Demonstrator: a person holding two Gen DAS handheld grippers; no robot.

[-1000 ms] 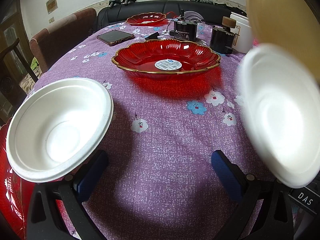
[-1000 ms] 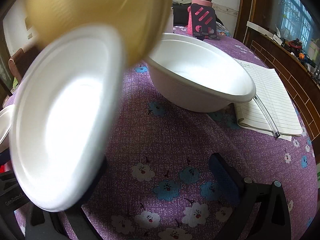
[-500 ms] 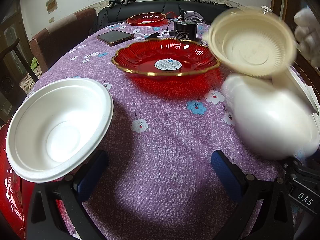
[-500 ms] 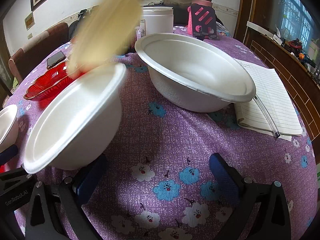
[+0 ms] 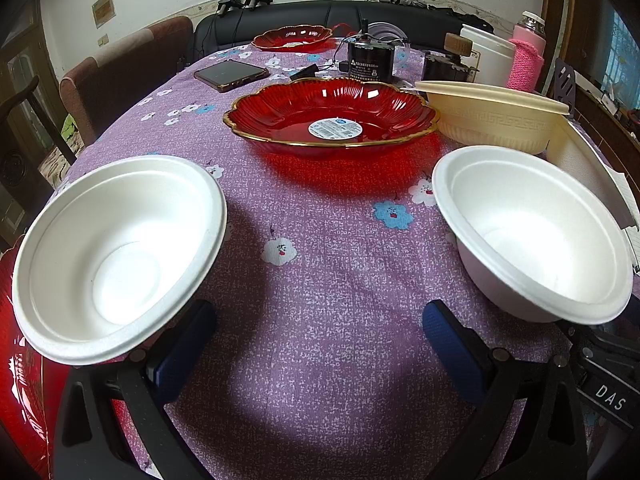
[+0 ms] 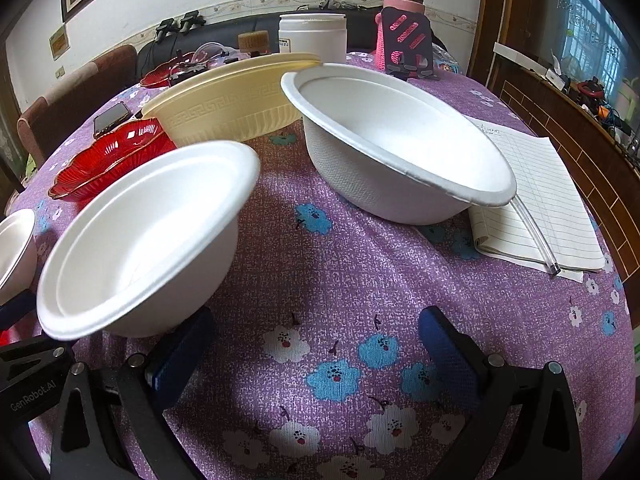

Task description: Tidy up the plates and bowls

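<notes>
Tabletop [image 5: 328,320], covered in purple floral cloth; contents as seen from both wrist views.

Left gripper [image 5: 320,344]: blue-padded fingers [image 5: 182,344] spread wide, nothing between them, low over the near edge of the tabletop.

Right gripper [image 6: 316,348]: fingers [image 6: 448,348] likewise wide apart and holding nothing, over the near edge.

Small white bowl, left [image 5: 116,256]: upright, at the near left edge, just ahead of the left gripper's left finger; overlaps a red plate edge [image 5: 20,392] at the near left corner.

Small white bowl, centre [image 5: 532,236]: upright, near edge, between the two grippers; in the right wrist view [image 6: 148,236] it sits just ahead of that gripper's left finger.

Large white bowl [image 6: 400,148]: upright, toward the right edge, its rim overlapping a lined notepad [image 6: 532,200] with a clear pen [image 6: 536,236] on it.

Cream bowl [image 5: 492,116]: upright, patterned band below the rim, behind the centre white bowl and beside the large white bowl; whether they touch cannot be told.

Red scalloped plate [image 5: 332,116]: gold rim, round label inside, mid-tabletop, left of the cream bowl.

Second red plate [image 5: 292,36]: far edge.

Phone [image 5: 230,74]: far left side, flat.

White jar [image 6: 312,36] and pink flask [image 6: 400,12]: far right edge.
</notes>
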